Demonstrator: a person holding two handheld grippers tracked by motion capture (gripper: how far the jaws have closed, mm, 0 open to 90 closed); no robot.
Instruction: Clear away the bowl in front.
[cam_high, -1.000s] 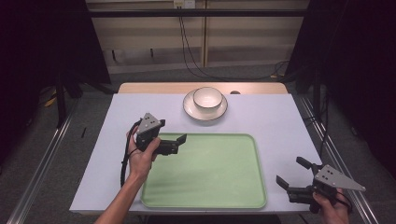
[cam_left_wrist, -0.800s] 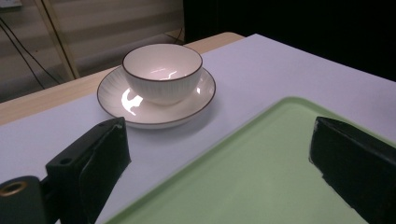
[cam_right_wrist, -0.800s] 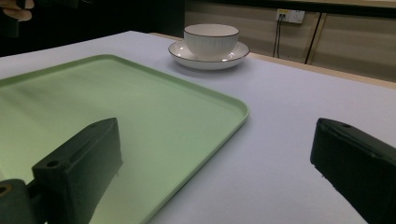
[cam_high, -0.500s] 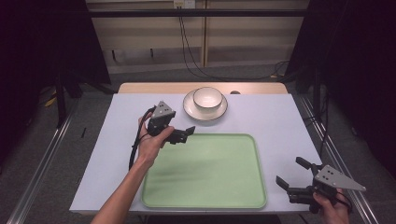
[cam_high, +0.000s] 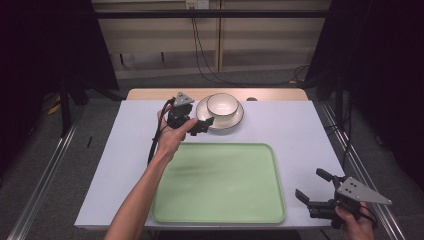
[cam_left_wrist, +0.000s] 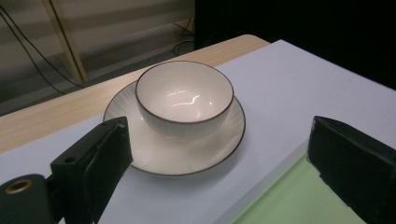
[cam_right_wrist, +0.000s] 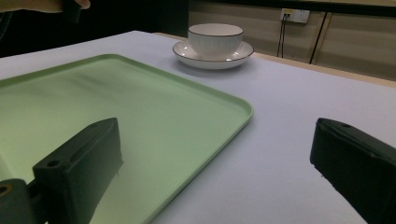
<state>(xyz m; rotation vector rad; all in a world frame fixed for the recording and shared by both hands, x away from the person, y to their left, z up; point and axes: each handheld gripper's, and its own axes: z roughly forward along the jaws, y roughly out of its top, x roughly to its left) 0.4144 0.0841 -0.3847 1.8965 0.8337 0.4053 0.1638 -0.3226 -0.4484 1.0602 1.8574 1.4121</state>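
Left gripper (cam_high: 201, 126) w/ jaws apart, just left of bowl (cam_high: 222, 104) on saucer (cam_high: 235, 119) at far table edge. Right gripper (cam_high: 315, 191) jaws apart, near right, beside tray (cam_high: 220, 185).

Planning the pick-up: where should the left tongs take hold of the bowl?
Probably the bowl by its near rim, one jaw inside and one outside, coming from the tray side. It sits upright on the plate, and the left tongs are open.

Lab recording booth, black curtains (cam_high: 60, 45), floor rails (cam_high: 45, 175), wall cables (cam_high: 202, 45)
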